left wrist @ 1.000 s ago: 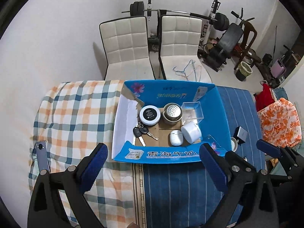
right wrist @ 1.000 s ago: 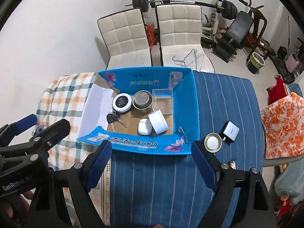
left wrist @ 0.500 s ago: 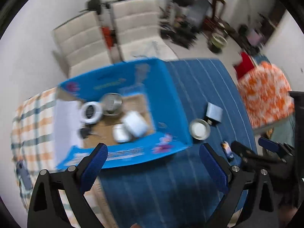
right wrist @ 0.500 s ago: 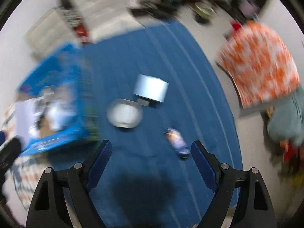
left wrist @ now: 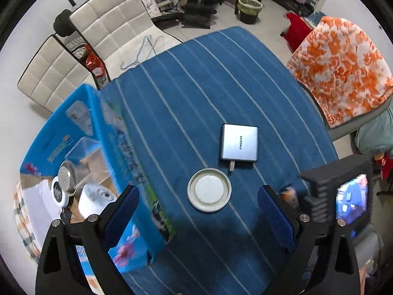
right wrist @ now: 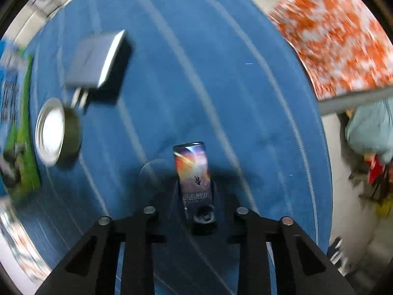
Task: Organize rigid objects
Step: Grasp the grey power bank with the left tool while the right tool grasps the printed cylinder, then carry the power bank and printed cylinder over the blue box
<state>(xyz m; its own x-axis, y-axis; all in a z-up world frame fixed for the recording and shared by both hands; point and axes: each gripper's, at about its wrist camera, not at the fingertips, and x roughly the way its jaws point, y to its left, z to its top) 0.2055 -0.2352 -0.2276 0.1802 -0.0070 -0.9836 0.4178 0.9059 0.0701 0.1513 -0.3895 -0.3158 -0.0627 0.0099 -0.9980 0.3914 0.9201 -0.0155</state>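
A small lighter (right wrist: 194,179) with an orange and blue print lies on the blue striped cloth between my right gripper's (right wrist: 196,209) arms; the pads are hidden, so I cannot tell whether the jaws touch it. The lighter also shows in the left wrist view (left wrist: 289,194). A round metal lid (left wrist: 209,193) and a silver charger (left wrist: 239,142) lie ahead of my open, empty left gripper (left wrist: 196,213). The blue cardboard box (left wrist: 127,152) at left holds a white jar (left wrist: 58,191), a metal tin (left wrist: 67,175) and a white roll (left wrist: 94,200).
An orange-and-white patterned cover (left wrist: 341,68) lies over a chair at the table's right edge. Two white chairs (left wrist: 98,36) stand behind the table. A bin (left wrist: 249,8) and gym gear are on the floor beyond. The lid (right wrist: 55,132) and charger (right wrist: 95,59) sit left of the right gripper.
Both grippers swung right, away from the box. The right gripper dropped low over the cloth and came up around the lighter, and its blue pads left view. The left now faces the lid and charger.
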